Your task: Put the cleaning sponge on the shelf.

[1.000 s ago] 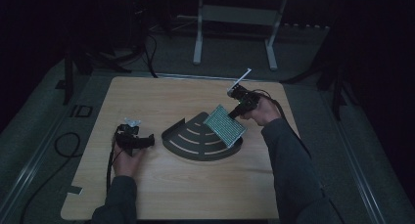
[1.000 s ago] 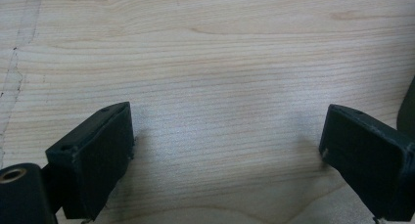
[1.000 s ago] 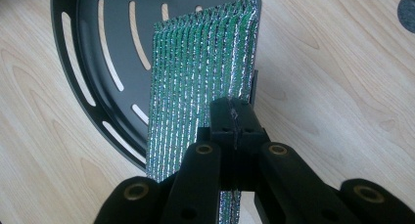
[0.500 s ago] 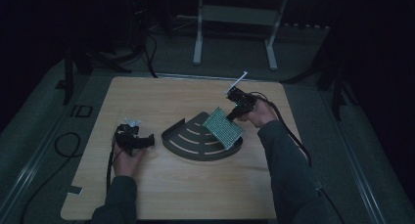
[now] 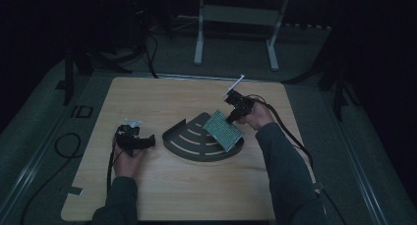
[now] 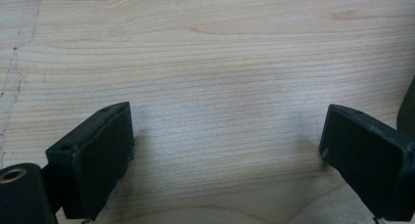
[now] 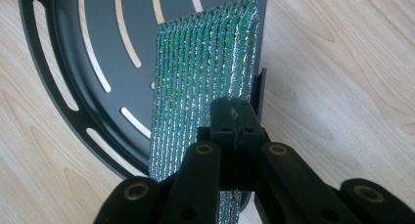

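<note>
A dark half-round slotted tray (image 5: pixel 189 142) (image 7: pixel 73 62) lies in the middle of the wooden table (image 5: pixel 162 99). A green, silver-ribbed pad (image 5: pixel 223 130) (image 7: pixel 200 72) hangs tilted over the tray's right part. My right gripper (image 5: pixel 230 118) (image 7: pixel 234 117) is shut on the pad's near edge, jaws pressed together. My left gripper (image 5: pixel 143 142) (image 6: pixel 227 150) rests on the table left of the tray. It stands open, with bare wood between its jaws.
A white-framed stand (image 5: pixel 236 28) is on the floor beyond the table's far edge. Cables (image 5: pixel 64 146) trail on the floor at the left. Bare wood (image 6: pixel 220 62) stretches ahead of the left gripper.
The right hand has shifted the pad slightly, keeping it over the tray's right side. The left gripper has stayed in place.
</note>
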A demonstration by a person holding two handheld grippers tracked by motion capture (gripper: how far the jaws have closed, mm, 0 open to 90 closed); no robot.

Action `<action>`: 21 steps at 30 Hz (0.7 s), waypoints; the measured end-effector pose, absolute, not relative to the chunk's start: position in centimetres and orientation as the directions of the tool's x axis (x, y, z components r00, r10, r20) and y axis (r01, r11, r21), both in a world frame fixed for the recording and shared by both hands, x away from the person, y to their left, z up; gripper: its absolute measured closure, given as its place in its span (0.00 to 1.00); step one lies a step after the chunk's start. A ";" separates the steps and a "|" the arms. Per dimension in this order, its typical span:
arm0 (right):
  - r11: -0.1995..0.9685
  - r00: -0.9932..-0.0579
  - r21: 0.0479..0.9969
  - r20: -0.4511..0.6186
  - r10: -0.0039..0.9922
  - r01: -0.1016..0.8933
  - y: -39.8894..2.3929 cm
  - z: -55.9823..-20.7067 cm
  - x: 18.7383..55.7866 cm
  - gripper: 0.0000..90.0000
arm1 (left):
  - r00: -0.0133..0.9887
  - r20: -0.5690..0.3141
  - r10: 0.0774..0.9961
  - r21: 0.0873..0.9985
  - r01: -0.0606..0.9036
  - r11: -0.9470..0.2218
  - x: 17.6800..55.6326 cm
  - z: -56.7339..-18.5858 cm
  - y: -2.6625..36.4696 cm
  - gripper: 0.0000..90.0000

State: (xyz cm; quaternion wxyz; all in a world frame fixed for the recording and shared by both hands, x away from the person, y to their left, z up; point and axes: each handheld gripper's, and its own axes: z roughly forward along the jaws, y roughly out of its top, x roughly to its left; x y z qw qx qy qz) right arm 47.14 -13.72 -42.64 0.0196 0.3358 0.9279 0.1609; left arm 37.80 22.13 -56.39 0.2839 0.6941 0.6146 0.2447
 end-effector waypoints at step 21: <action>0.728 -0.760 0.256 0.043 0.649 0.636 -13.1 -45.2 47.0 1.00 | 0.125 -0.009 0.992 0.695 0.714 -0.083 37.8 -56.4 22.1 0.07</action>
